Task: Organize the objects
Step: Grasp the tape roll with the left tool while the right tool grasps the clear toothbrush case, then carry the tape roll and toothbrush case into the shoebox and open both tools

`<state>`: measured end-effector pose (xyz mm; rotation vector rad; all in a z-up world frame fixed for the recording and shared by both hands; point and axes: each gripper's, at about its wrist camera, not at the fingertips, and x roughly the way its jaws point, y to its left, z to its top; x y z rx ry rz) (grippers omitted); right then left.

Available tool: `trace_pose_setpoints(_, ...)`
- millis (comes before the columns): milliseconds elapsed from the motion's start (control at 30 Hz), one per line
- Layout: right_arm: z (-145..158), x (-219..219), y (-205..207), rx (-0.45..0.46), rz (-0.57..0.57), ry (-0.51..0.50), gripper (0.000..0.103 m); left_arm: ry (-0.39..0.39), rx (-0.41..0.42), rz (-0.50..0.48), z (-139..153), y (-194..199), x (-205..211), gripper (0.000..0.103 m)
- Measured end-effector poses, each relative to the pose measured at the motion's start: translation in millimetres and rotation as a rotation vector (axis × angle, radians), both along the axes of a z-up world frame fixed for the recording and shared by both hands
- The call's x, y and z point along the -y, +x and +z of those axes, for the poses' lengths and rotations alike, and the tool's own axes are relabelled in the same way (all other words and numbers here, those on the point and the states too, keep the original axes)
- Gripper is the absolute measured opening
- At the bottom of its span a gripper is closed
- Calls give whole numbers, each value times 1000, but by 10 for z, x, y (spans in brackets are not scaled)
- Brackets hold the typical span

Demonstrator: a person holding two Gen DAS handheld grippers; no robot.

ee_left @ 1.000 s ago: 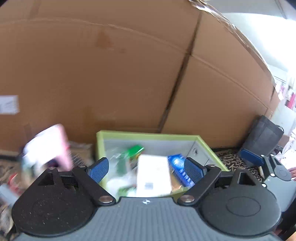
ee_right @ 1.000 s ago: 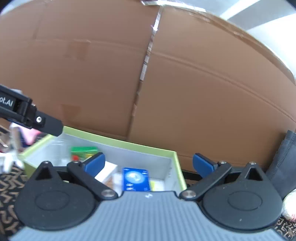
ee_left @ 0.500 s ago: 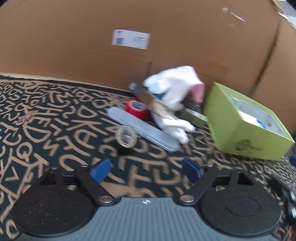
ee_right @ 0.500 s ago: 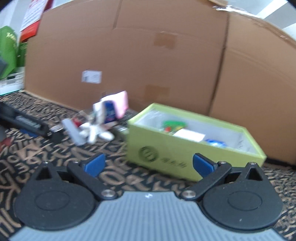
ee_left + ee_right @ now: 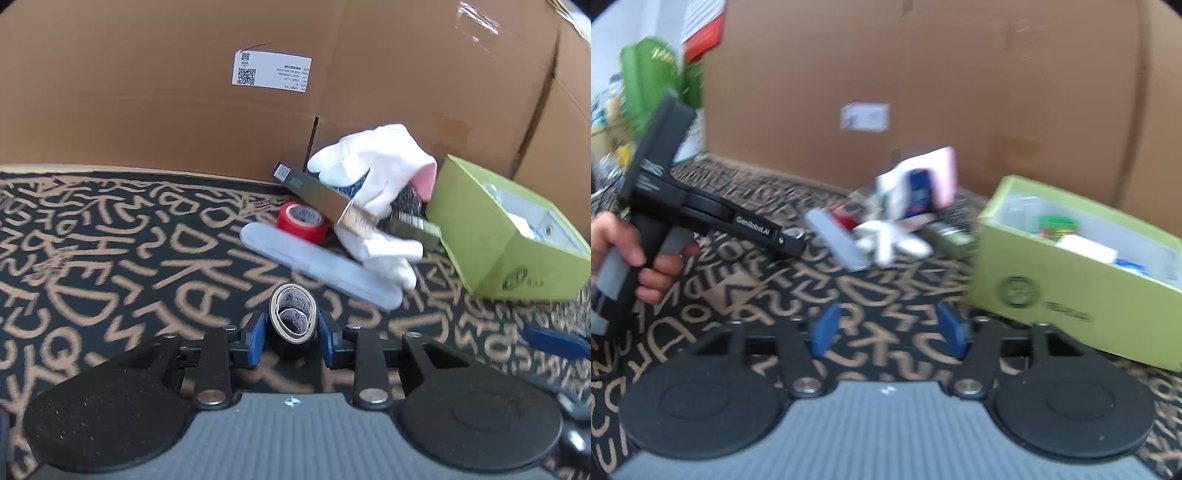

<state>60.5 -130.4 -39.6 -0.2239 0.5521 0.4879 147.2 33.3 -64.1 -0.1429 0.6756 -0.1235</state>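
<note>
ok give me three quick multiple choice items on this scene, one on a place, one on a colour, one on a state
1. Where does the red tape roll lie?
A. inside the green cardboard box
B. on the patterned mat, beside the flat grey case
C. between the right gripper's jaws

2. What colour is the open cardboard box at the right?
A. lime green
B. red
C. white

3. What is the left gripper doing?
A. open over the bare mat
B. shut on the black tape roll
C. shut on the white glove

Answers: 1 B, it sits on the mat next to the grey case. 2 A, its walls are lime green. 3 B, its blue jaws press both sides of the black tape roll.
</note>
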Motion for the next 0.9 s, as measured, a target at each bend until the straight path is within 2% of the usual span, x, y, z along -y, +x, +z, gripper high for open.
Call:
trace_pose_setpoints(100, -120, -296, 195, -44, 71, -11, 39, 3, 0, -22, -7, -137, -92, 32)
trace_pose_setpoints(167, -182, -474, 324, -41, 101, -25, 39, -15, -2, -24, -8, -180, -162, 32)
trace_pose_setpoints(267, -291, -674, 603, -56, 75, -57, 39, -57, -5, -27, -12, -223, -263, 32)
trace_pose_setpoints(500, -389, -775, 1026, -96, 42, 19, 38, -71, 7, -34, -36, -243, -318, 32)
trace_pose_setpoints(533, -384, -760, 1021, -101, 36, 28, 32, -67, 10, -37, -40, -247, -315, 32)
trace_pose_setpoints(633, -374, -683, 885, -106, 30, 37, 30, -58, 18, -45, -48, -254, -310, 32)
trace_pose_setpoints(767, -342, -518, 517, -101, -17, 19, 28, -41, 24, -65, -52, -264, -286, 32)
trace_pose_setpoints(900, -282, -233, 67, -142, -104, 14, 28, -27, 21, -144, -38, -300, -137, 32)
